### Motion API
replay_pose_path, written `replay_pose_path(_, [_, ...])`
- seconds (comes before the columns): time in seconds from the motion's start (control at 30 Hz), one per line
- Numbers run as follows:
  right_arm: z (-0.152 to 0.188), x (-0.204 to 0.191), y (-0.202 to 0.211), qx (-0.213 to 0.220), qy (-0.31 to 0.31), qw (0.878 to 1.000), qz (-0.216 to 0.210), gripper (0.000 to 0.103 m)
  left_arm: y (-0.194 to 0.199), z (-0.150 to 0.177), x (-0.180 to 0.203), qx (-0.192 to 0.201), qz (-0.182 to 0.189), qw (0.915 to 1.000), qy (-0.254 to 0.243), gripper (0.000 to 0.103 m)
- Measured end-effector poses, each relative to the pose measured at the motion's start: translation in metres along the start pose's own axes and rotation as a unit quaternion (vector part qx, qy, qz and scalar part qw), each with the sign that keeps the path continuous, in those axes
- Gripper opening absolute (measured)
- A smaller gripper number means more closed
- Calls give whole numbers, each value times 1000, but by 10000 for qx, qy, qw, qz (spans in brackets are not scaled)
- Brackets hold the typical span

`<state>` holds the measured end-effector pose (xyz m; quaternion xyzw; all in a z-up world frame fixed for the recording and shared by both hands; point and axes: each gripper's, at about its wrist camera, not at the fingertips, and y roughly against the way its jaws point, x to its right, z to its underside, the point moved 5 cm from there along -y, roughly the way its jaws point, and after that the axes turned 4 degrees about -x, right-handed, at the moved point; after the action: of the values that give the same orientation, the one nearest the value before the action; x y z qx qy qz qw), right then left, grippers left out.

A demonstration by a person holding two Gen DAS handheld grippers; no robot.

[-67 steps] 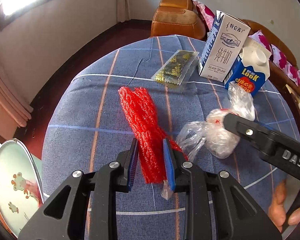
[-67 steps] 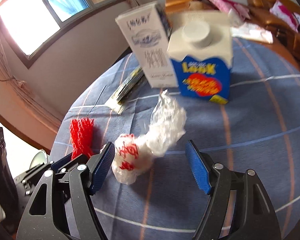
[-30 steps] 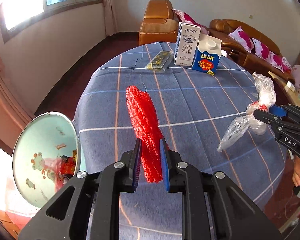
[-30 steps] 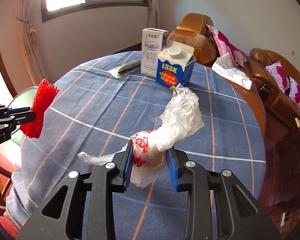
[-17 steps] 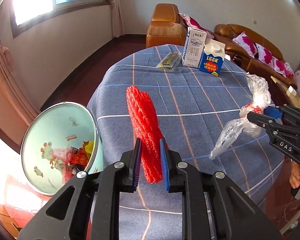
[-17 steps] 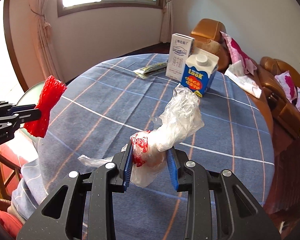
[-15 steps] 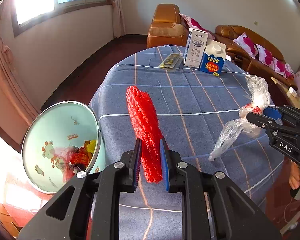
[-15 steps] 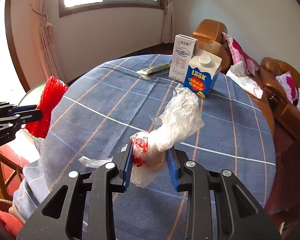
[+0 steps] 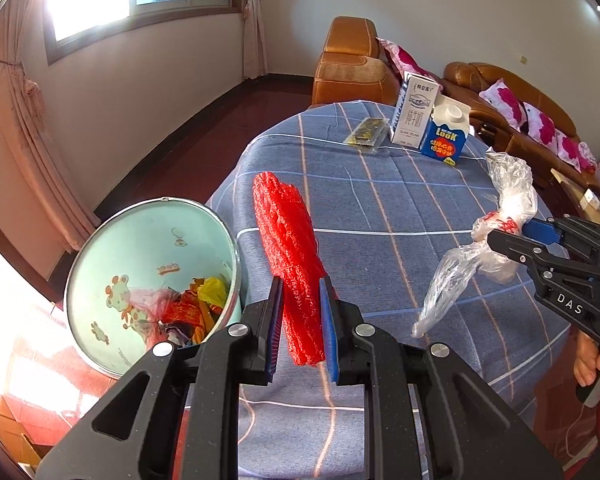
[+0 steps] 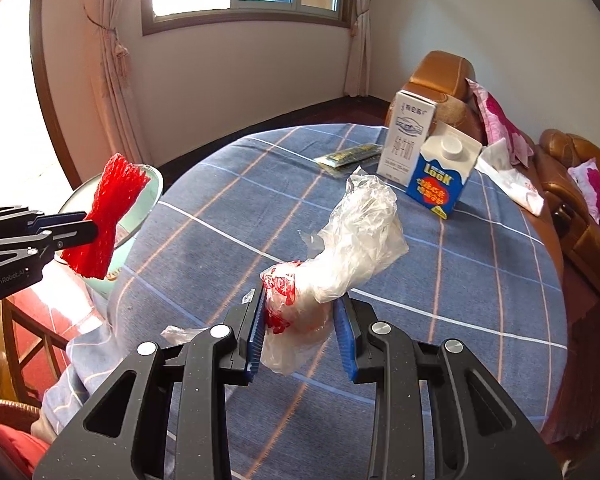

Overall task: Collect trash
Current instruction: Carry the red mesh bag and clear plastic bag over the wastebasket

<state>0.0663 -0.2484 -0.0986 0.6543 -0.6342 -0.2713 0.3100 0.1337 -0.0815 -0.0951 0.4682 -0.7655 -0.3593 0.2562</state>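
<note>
Both loads have lifted off the counter (image 9: pixel 380 216) toward the bin (image 9: pixel 148 280).
Left tool (image 9: pixel 300 320) pinches red netting (image 9: pixel 288 248); right tool (image 10: pixel 300 332) pinches the plastic bag (image 10: pixel 340 256), ready for dropping.

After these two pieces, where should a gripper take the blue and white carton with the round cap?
Grip the blue and white carton low on its flat side walls, coming from the near, open side of the table. Its top slopes, with a cap, and the tall white milk box stands close behind on one side.

The trash deep in the bin (image 9: pixel 148 272) is too jumbled to tell apart. The small words on the tall white carton (image 10: pixel 408 140) are too tiny to read.
</note>
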Motion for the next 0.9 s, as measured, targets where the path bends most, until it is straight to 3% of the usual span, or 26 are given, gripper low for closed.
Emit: replay_pose_path(0.9, [-51,-80,-22,257,482,9959,-721,32,14,-6,-70,129,-395,9976,560,17])
